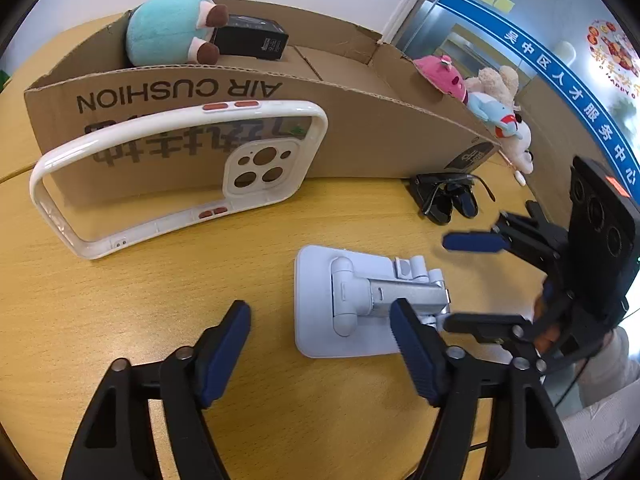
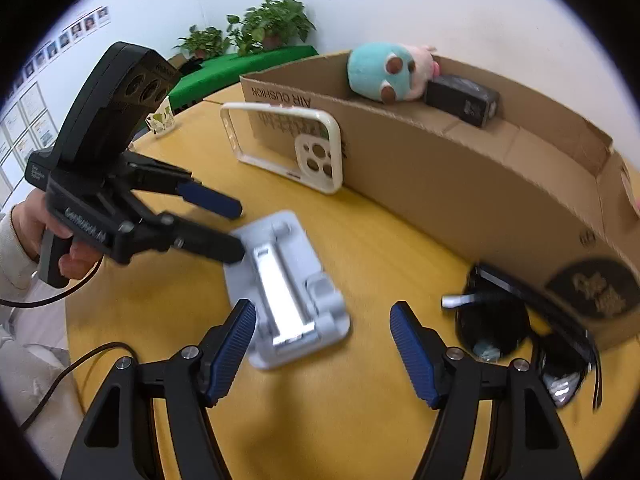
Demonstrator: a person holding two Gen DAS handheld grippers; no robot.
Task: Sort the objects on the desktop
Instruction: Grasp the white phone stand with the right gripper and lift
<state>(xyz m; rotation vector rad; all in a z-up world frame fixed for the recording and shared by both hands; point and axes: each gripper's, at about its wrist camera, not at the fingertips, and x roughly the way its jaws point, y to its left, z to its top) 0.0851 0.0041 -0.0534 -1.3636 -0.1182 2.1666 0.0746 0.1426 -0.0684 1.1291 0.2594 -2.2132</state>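
Observation:
A folded pale grey phone stand [image 1: 360, 300] [image 2: 288, 288] lies flat on the round wooden table [image 1: 120, 300]. My left gripper [image 1: 320, 312] [image 2: 236, 228] is open and points down at the stand. Its right finger hangs over the stand's near edge and its left finger is over bare wood. My right gripper [image 2: 322, 312] [image 1: 460, 284] is open too, with the stand's near end beside its left finger. Nothing is pinched. A white phone case [image 1: 260, 168] [image 2: 316, 160] leans on the cardboard box [image 1: 360, 136] [image 2: 460, 184]. Black sunglasses [image 1: 444, 200] [image 2: 492, 328] lie by the box.
Inside the box are a teal plush toy [image 1: 168, 32] [image 2: 380, 72] and a small black carton [image 1: 252, 38] [image 2: 464, 100]. More plush toys [image 1: 492, 96] sit at its far end. A person's hand [image 2: 40, 220] holds the left gripper's handle. Potted plants stand behind the table.

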